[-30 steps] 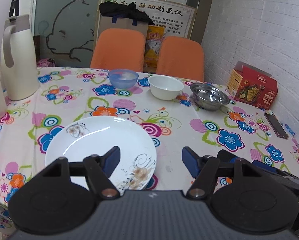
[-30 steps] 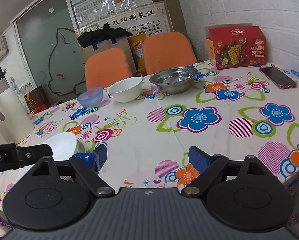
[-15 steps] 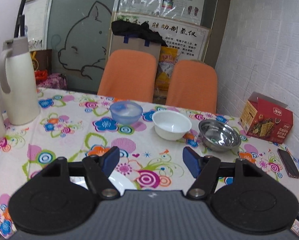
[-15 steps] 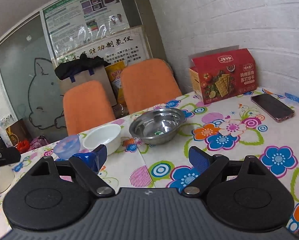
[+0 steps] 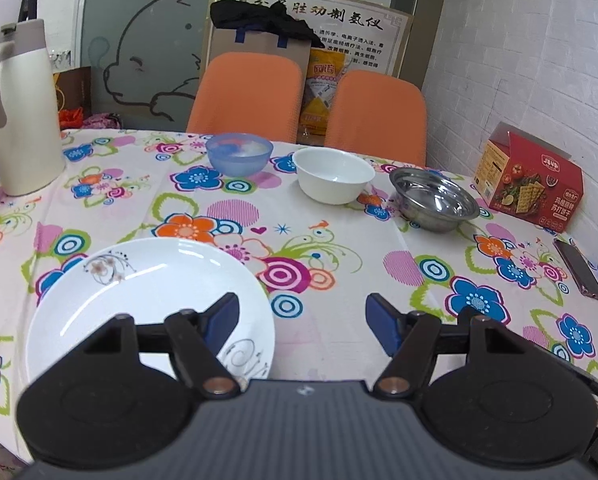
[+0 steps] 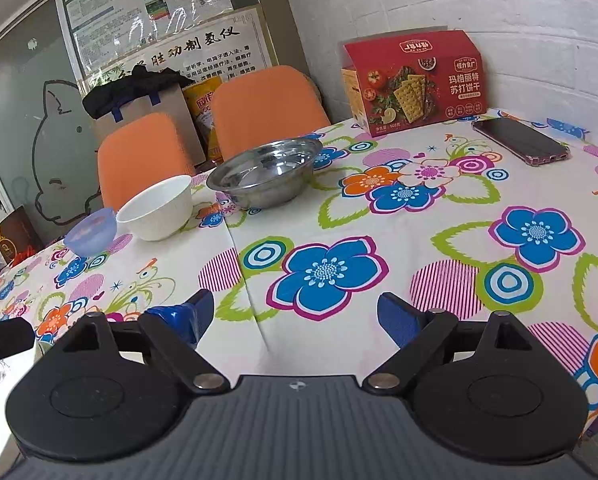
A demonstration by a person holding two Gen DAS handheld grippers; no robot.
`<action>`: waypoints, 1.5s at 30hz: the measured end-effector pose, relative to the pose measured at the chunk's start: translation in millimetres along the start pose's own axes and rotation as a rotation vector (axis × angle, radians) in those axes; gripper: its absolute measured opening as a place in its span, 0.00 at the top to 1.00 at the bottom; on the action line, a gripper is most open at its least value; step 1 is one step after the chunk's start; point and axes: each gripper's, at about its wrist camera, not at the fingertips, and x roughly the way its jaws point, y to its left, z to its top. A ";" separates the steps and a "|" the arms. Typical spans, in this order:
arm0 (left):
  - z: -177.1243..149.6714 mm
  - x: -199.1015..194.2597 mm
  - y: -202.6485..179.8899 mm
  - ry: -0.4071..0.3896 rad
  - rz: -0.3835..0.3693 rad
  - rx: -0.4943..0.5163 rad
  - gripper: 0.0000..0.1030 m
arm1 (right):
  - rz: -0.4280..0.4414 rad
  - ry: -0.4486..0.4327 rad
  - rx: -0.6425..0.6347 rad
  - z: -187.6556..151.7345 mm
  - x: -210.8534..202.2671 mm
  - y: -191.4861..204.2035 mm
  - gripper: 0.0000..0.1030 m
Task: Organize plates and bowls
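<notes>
White plate (image 5: 139, 296) sits lower left of the left view; blue bowl (image 5: 239, 153), white bowl (image 5: 334, 175), steel bowl (image 5: 435, 199) stand apart in a row upper centre. Nothing stacked yet. Left gripper (image 5: 302, 322) and right gripper (image 6: 295, 320) spread, empty, over the floral tablecloth (image 6: 419, 240).
</notes>
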 end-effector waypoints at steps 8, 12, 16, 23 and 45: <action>-2.4 -8.5 -0.4 -0.023 0.003 0.016 0.32 | -0.016 0.009 -0.020 -2.6 -3.8 -2.5 0.26; -0.8 -9.6 5.3 -0.023 0.004 -0.004 0.32 | -0.017 0.009 -0.028 -1.8 -5.3 -1.3 0.26; -1.6 -6.2 6.6 -0.008 0.008 -0.009 0.32 | -0.017 0.014 -0.045 -2.5 -6.4 2.7 0.26; -4.4 -11.3 2.5 -0.017 0.027 0.021 0.32 | 0.006 0.001 -0.053 0.6 -16.4 5.1 0.26; -18.1 -43.8 -12.5 -0.050 0.028 0.078 0.32 | 0.080 -0.069 -0.076 0.3 -64.4 15.7 0.26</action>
